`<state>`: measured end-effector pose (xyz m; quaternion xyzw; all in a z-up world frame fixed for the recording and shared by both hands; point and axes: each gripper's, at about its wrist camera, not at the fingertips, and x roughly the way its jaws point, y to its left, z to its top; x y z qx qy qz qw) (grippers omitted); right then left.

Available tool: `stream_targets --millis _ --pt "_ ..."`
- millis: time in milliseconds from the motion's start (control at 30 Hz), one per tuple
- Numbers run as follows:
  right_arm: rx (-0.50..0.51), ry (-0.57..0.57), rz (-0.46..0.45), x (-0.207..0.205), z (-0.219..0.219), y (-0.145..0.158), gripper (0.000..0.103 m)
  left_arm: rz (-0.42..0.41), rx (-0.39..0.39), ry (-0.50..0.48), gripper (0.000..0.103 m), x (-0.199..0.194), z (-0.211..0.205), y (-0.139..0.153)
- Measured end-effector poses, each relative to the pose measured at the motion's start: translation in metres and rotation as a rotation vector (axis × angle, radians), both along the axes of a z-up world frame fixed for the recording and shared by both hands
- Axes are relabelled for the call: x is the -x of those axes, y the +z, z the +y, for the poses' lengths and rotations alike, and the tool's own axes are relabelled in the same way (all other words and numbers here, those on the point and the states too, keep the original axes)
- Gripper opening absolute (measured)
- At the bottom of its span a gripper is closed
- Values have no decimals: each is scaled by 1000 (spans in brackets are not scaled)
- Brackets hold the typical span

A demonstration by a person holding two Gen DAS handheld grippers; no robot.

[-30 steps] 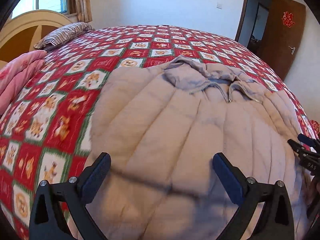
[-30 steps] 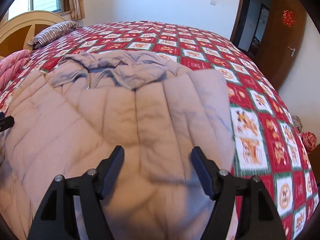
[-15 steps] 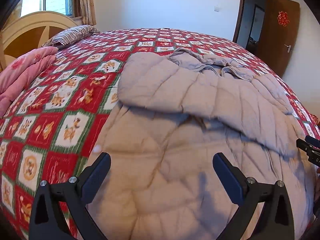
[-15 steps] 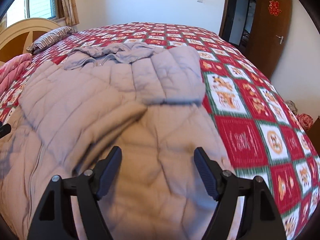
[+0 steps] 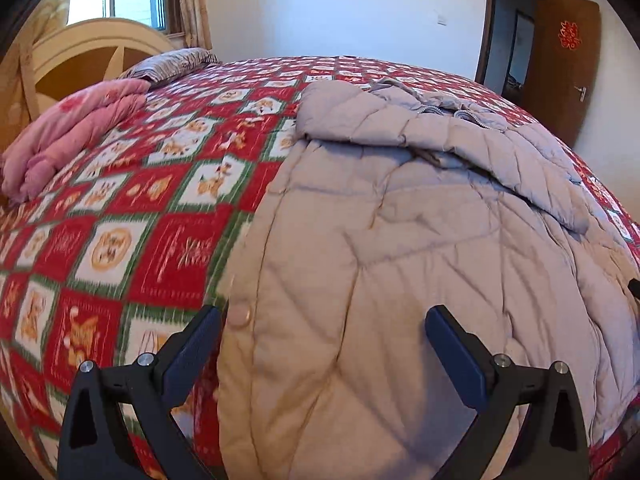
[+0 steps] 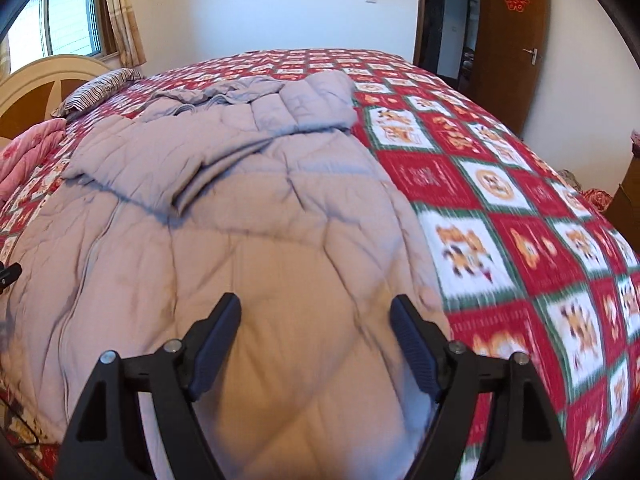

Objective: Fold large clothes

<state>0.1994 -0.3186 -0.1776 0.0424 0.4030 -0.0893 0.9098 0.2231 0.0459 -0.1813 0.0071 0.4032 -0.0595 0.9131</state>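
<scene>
Coat (image 5: 400,240), pink quilt (image 5: 68,136), probably pillow (image 5: 172,64) on bed (image 5: 160,220)

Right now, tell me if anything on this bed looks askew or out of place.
The grey padded coat has both sleeves folded across its chest, but they overlap unevenly and the collar is bunched. Nothing looks spilled or damaged.

A home bedroom: a bed (image 5: 168,184) with red patterned bedspread, pillow (image 5: 172,62), curved headboard (image 5: 92,60), curtained window (image 6: 72,20), wooden door (image 6: 516,40).
</scene>
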Motion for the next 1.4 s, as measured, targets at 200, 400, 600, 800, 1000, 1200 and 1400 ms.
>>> stream_targets --millis 200,400,600,800,1000,1200,1400 --pt "-5 -11 -18 24 4 -2 80 -10 -12 -4 102 17 1 -2" --pt "-4 -23 -30 47 1 -7 80 1 -34 15 102 32 9 -9" --pt "-5 -28 -25 65 -1 -10 80 41 12 14 102 43 21 -16" --pt "-17 -19 -20 88 1 -15 80 56 60 -11 102 53 26 -20" --pt "-44 -80 -50 97 -15 -11 80 51 80 -41 102 60 20 -17" --pt "-79 -60 -28 95 -15 -18 72 61 76 -105 91 62 8 -19" --pt "-135 -54 -13 93 -19 -31 66 92 162 -115 84 59 17 -24"
